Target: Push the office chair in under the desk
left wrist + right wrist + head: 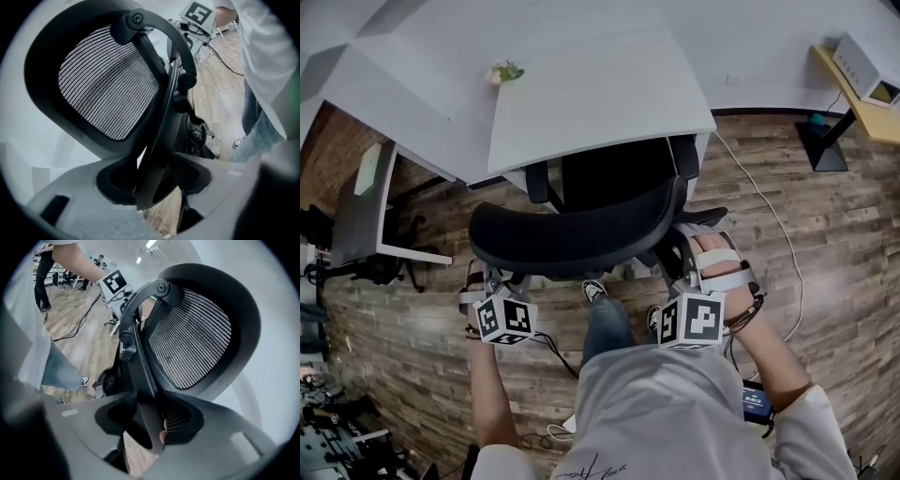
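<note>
From above in the head view, the black office chair (572,234) stands at the white desk (591,103), its seat partly beneath the desk's near edge and its curved backrest toward me. My left gripper (492,281) is at the backrest's left end, my right gripper (684,272) at its right end. The left gripper view has the mesh backrest (108,79) filling the frame, and the left gripper (150,187) is shut on its black frame bar. In the right gripper view the right gripper (150,427) grips the same backrest (192,333) from the other side.
A small plant (504,72) sits on the desk's far left corner. Another desk (366,202) and a dark chair (356,267) stand to the left. A yellow table (862,108) with a white box (862,61) is far right. A white cable (769,225) crosses the wood floor.
</note>
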`<move>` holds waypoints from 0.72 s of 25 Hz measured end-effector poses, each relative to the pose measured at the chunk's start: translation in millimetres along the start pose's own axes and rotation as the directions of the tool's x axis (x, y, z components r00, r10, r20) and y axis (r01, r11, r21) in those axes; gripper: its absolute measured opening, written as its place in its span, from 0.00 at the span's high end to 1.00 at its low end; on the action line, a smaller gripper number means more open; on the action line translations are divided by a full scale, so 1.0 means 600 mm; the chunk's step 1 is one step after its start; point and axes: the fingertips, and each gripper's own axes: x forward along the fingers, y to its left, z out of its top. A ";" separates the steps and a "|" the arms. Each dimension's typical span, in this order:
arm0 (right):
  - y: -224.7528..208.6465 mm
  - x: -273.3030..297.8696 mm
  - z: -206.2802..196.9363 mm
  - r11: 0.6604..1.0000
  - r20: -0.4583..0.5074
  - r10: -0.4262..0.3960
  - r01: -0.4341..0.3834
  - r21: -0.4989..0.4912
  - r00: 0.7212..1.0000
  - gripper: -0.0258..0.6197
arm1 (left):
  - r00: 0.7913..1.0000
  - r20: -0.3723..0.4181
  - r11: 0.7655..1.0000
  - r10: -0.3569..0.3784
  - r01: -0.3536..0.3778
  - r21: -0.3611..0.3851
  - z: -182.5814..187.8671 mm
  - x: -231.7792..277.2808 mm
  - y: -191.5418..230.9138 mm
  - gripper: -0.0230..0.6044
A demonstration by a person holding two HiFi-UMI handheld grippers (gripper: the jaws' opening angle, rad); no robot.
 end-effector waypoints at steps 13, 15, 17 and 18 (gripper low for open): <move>-0.056 0.081 0.001 0.999 -0.008 -0.011 0.011 0.053 1.000 0.68 | 1.000 -0.007 1.000 0.007 -0.007 0.005 -0.009 0.081 0.065 0.63; -0.066 0.093 0.002 0.998 -0.009 -0.014 0.015 0.054 1.000 0.68 | 1.000 -0.007 1.000 0.007 -0.007 0.006 -0.009 0.094 0.077 0.63; -0.077 0.104 0.003 0.998 -0.010 -0.016 0.016 0.056 1.000 0.68 | 1.000 -0.006 1.000 0.006 -0.006 0.009 -0.009 0.105 0.089 0.63; -0.082 0.110 0.003 0.998 -0.011 -0.015 0.015 0.058 1.000 0.68 | 1.000 -0.007 1.000 0.004 -0.004 0.010 -0.010 0.111 0.095 0.63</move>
